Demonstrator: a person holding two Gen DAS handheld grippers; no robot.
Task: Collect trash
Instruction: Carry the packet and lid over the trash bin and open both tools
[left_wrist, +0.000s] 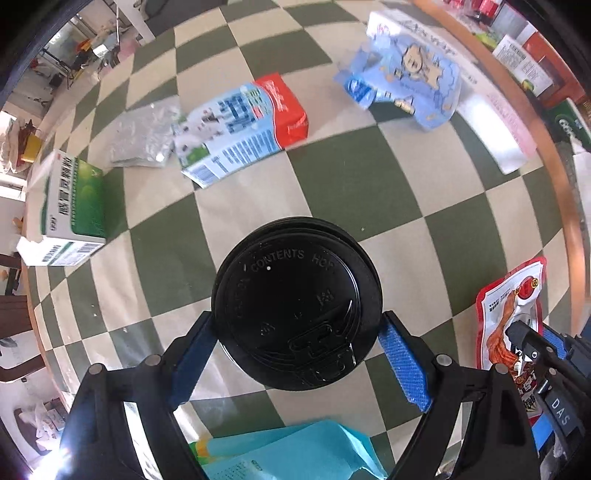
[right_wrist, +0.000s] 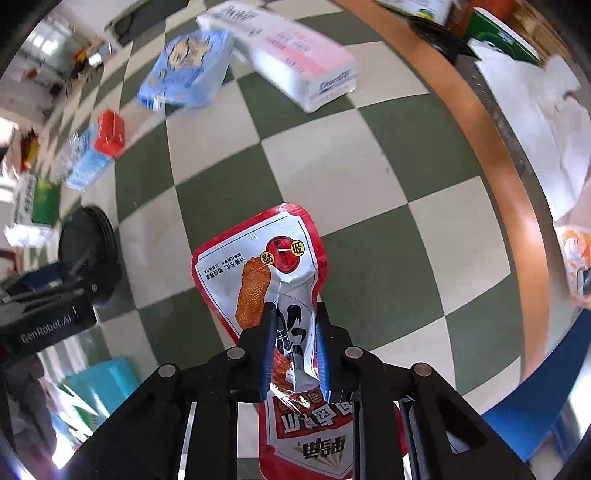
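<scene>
Trash on the checked table: right gripper (right_wrist: 294, 347) is clenched on a light, crinkly snack pouch (right_wrist: 258, 273); left gripper (left_wrist: 301, 354) brackets a lidded cup (left_wrist: 295, 302), probably gripping its stiff rim.

**Colours on the checked table**

I see a tablecloth (left_wrist: 343, 177) in green and cream checks. The cup lid (left_wrist: 295, 302) is glossy black between my blue finger pads (left_wrist: 402, 365). The snack pouch (right_wrist: 258, 266) is red-edged white with an orange picture. Farther off lie a green-and-white medicine box (left_wrist: 74, 206), a blue, white and red carton (left_wrist: 240, 125), and a pale blue cartoon bag (left_wrist: 410, 77).
</scene>
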